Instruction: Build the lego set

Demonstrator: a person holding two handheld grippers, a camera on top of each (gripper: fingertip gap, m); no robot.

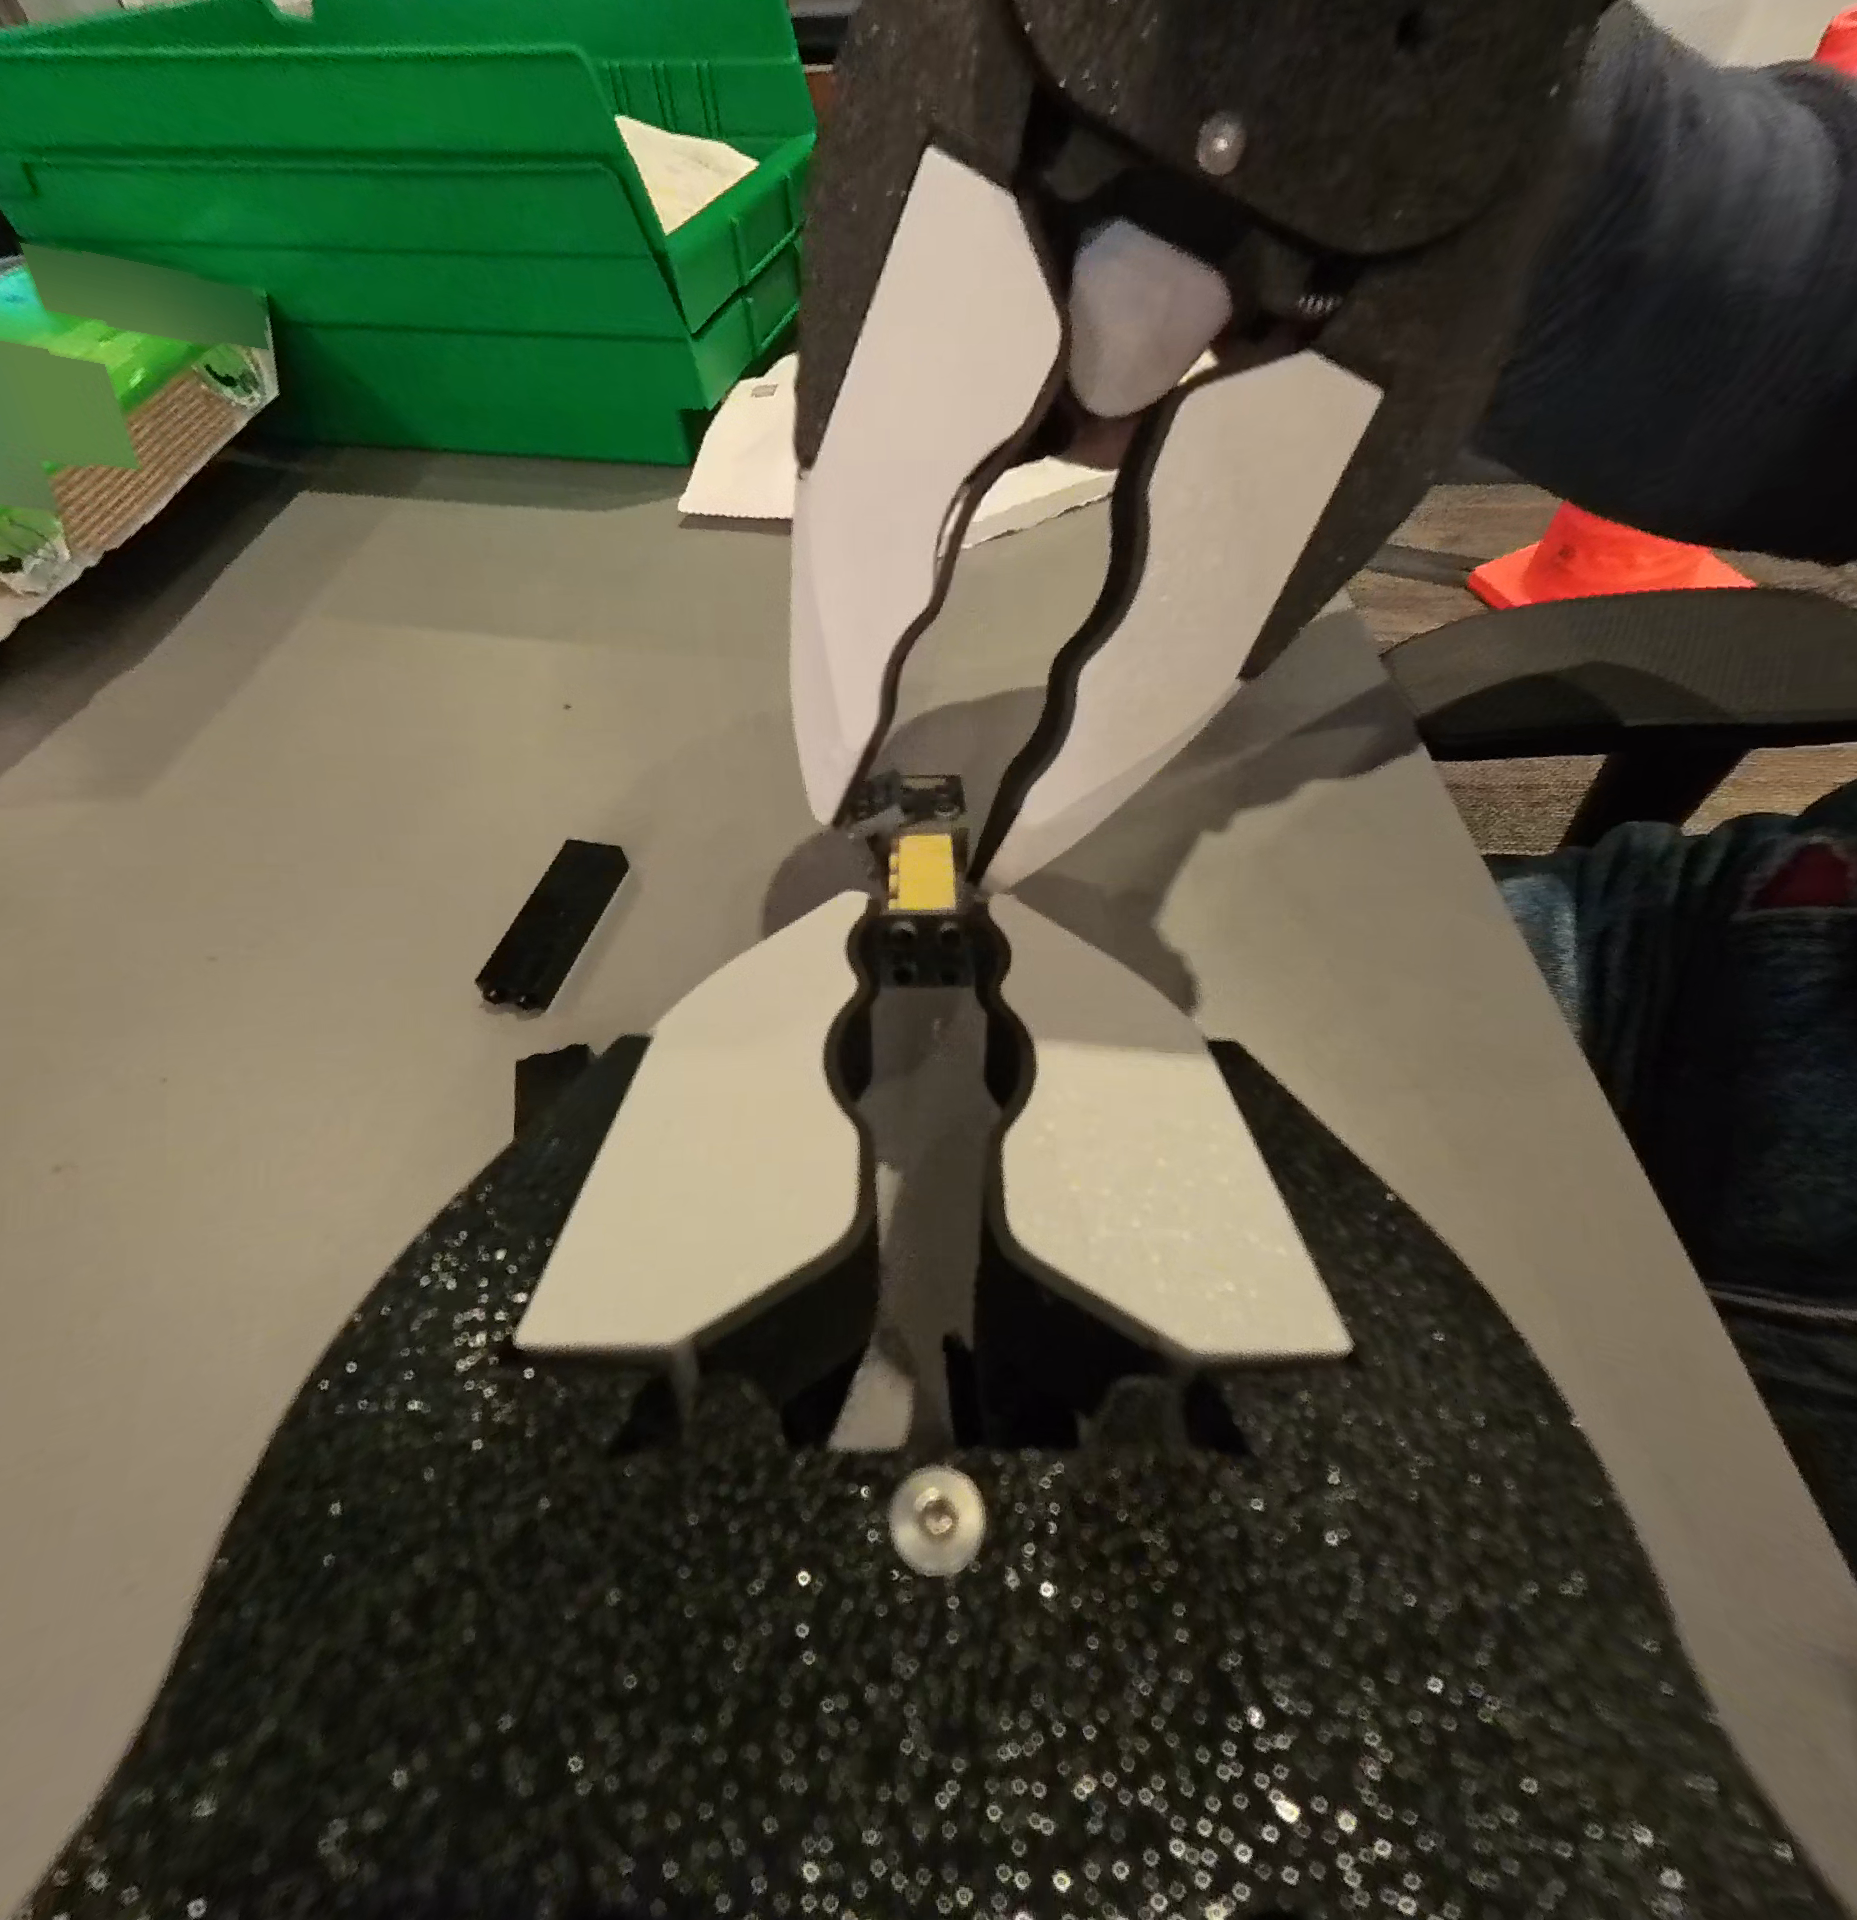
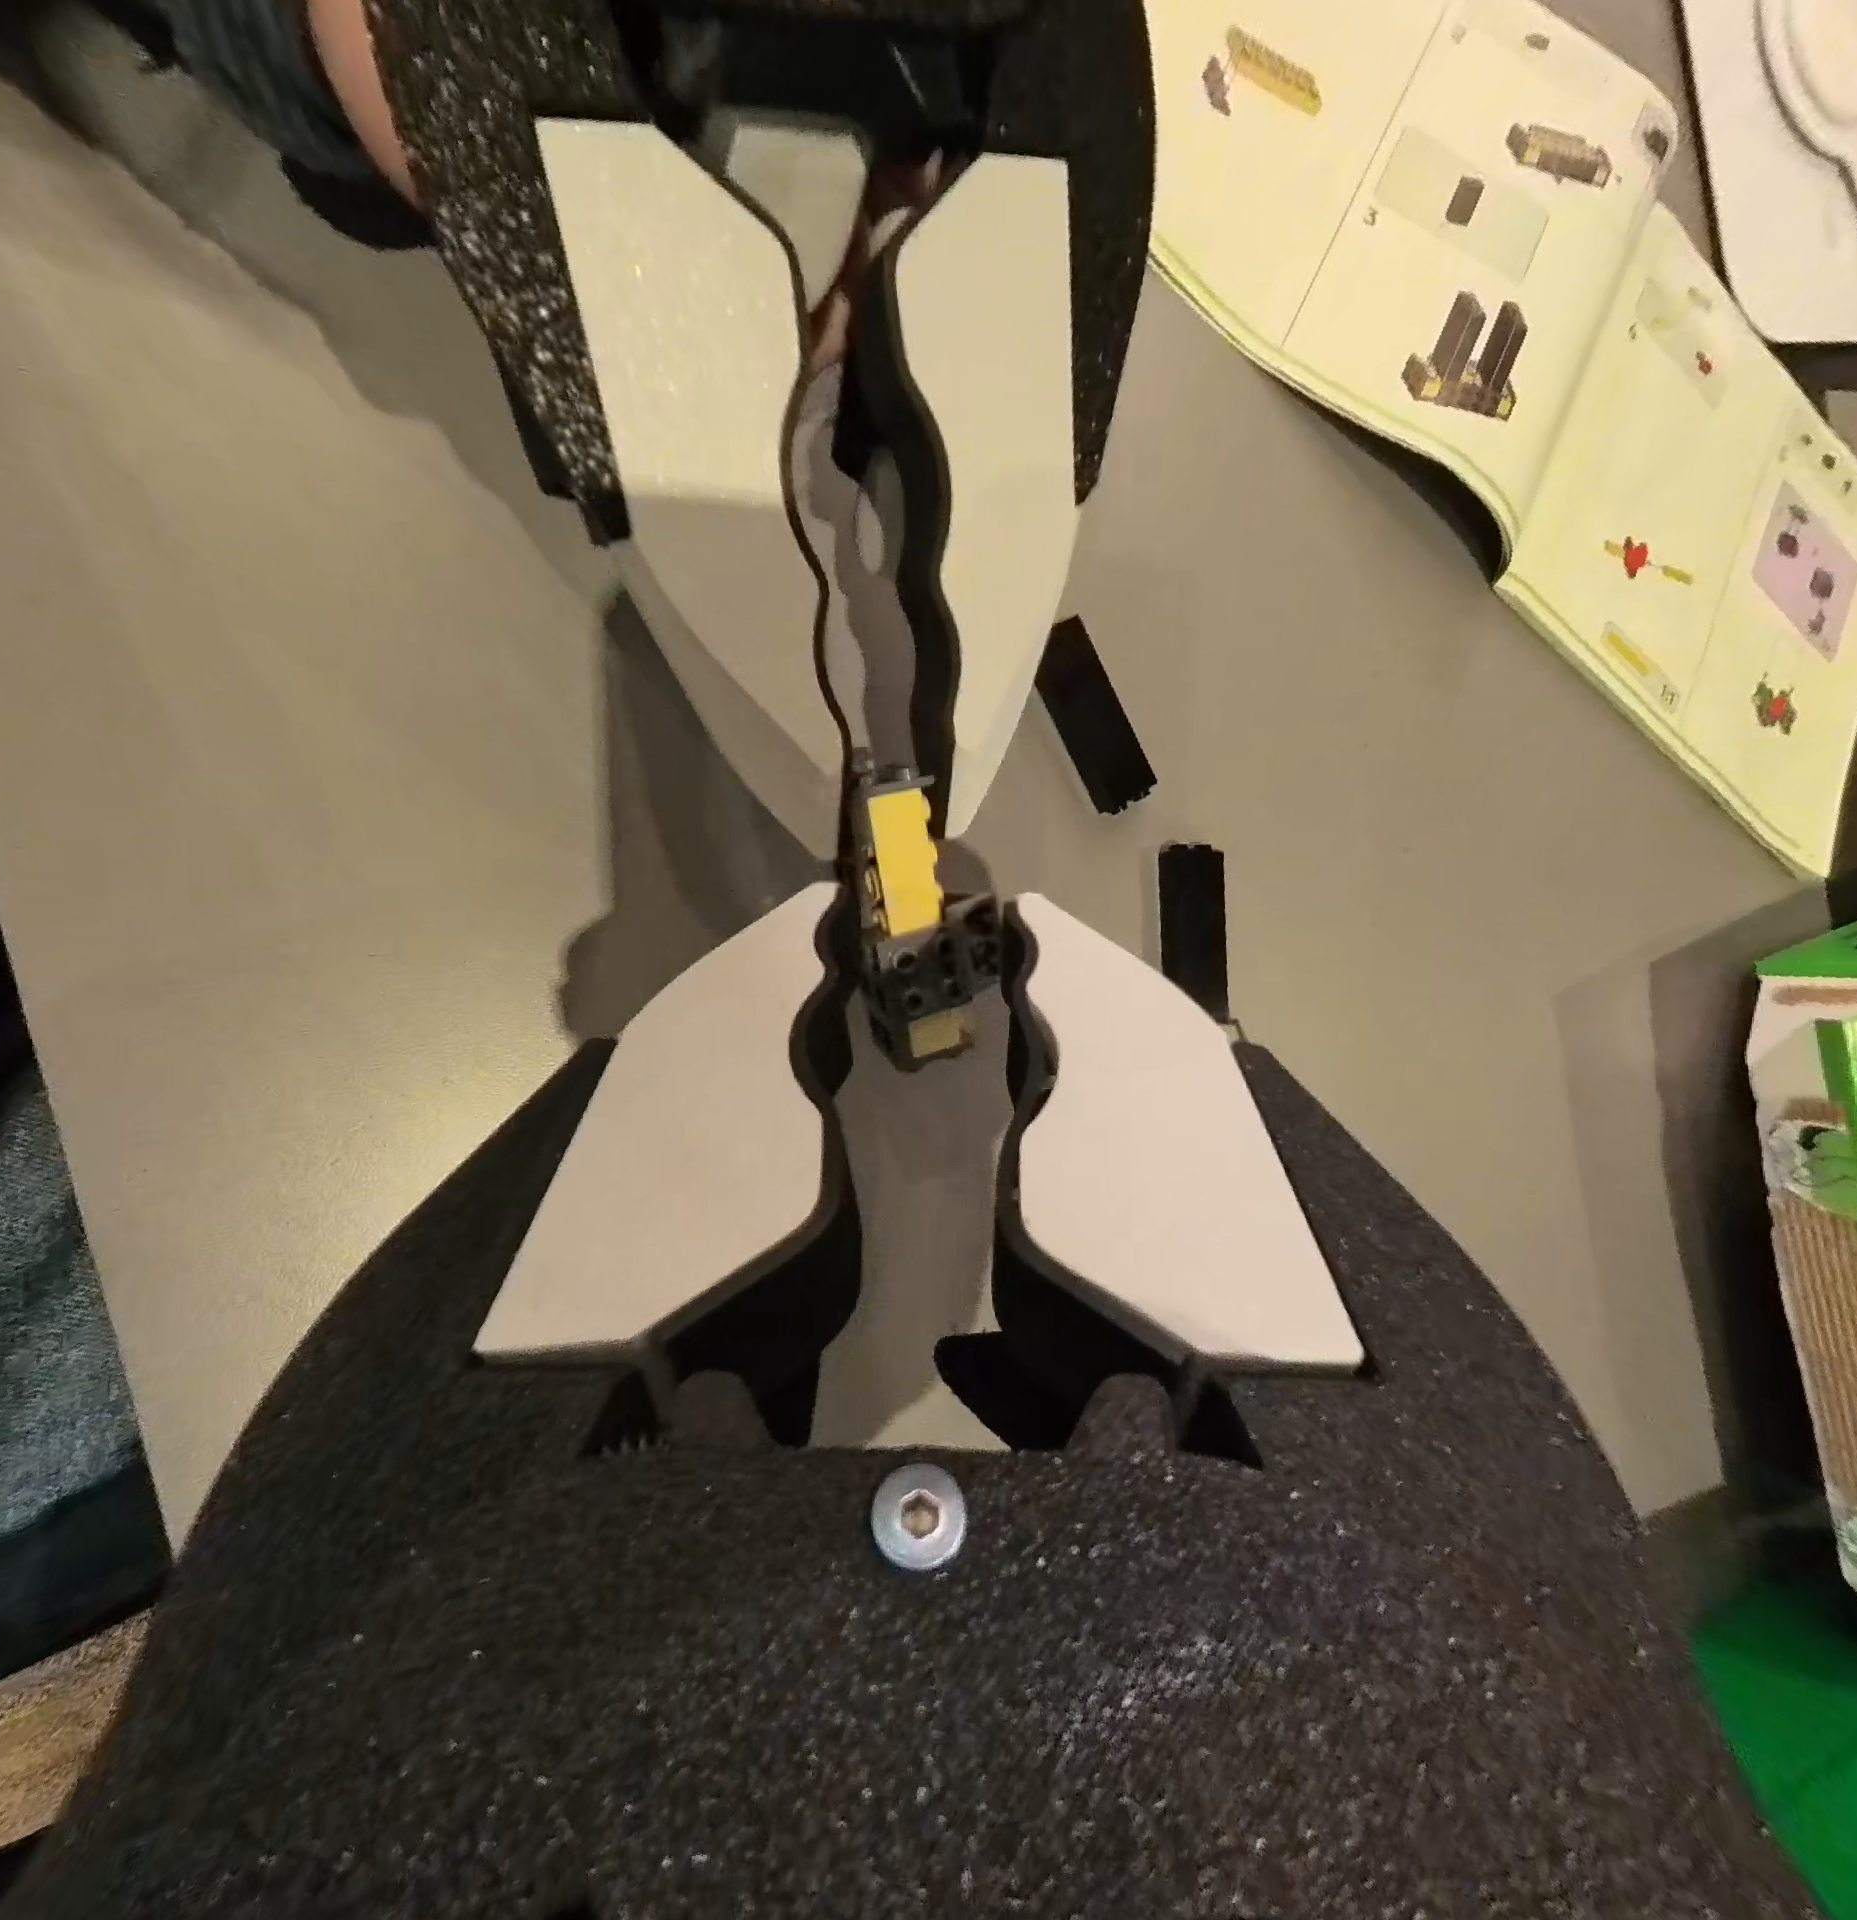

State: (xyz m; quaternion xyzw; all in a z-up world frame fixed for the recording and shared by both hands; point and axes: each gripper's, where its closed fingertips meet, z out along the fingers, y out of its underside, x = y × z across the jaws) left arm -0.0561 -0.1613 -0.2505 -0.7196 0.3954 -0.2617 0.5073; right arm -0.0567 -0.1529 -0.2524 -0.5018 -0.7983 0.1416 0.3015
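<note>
A small Lego assembly of black and yellow bricks is held above the grey table between both grippers, which face each other tip to tip. My left gripper is shut on its near black end. The right gripper comes in from above and grips the far end. In the right wrist view, my right gripper is shut on the black studded end of the assembly, and the left gripper pinches the yellow part from the far side.
Two loose long black bricks lie on the table; one also shows in the left wrist view. An open instruction booklet lies far right. Green bins, an orange cone and a chair stand beyond the table. Left and right tips are no more than a few centimetres apart.
</note>
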